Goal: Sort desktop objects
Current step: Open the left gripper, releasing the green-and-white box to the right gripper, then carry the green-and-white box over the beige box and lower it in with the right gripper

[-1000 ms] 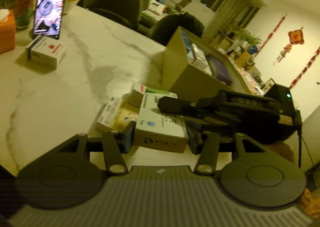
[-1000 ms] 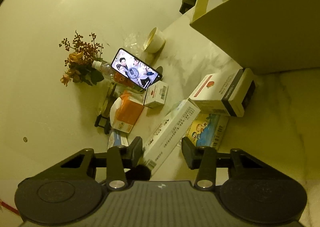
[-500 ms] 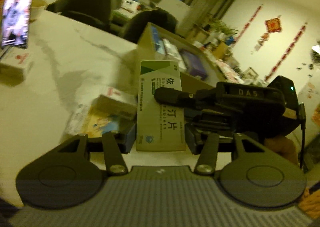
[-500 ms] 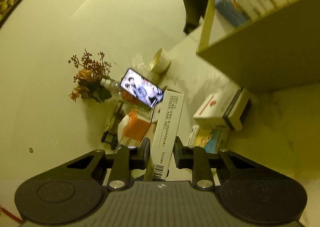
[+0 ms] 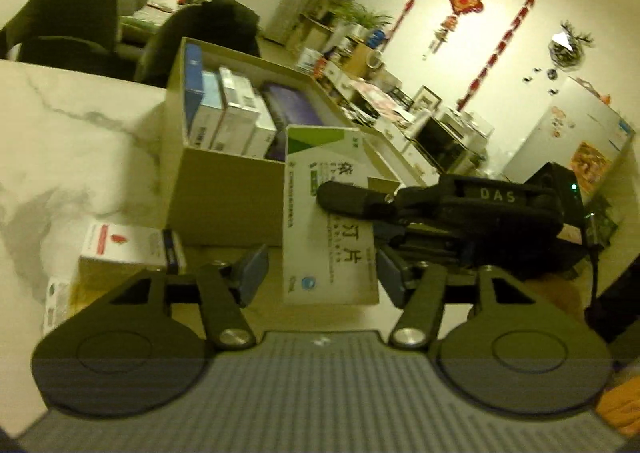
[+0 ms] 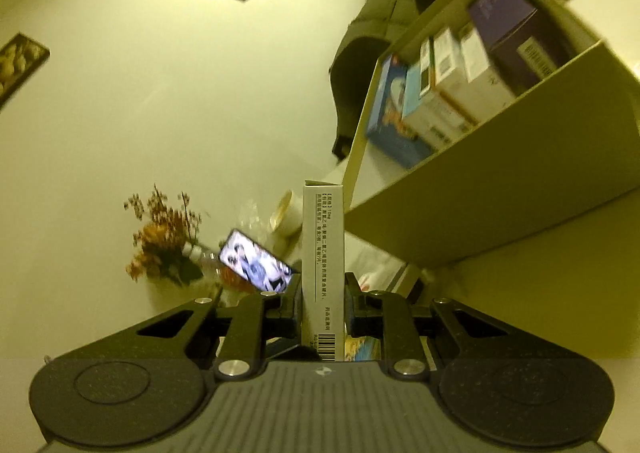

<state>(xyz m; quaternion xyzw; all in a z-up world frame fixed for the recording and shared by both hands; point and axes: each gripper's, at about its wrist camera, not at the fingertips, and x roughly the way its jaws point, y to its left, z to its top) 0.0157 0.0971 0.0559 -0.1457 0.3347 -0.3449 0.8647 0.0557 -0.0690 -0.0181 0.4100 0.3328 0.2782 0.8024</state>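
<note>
The green-and-white medicine box [image 5: 330, 213] was lifted off the marble table [image 5: 60, 125], pinched narrow-side in my right gripper [image 6: 323, 307] just before the open cardboard box [image 5: 224, 189] of packages. My left gripper [image 5: 320, 273] was opening, pads clear of the box between them.

left claw [image 5: 320, 273]: black, blue pads, silver screws | right claw [image 6: 323, 305]: black, "DAS" lettering
</note>
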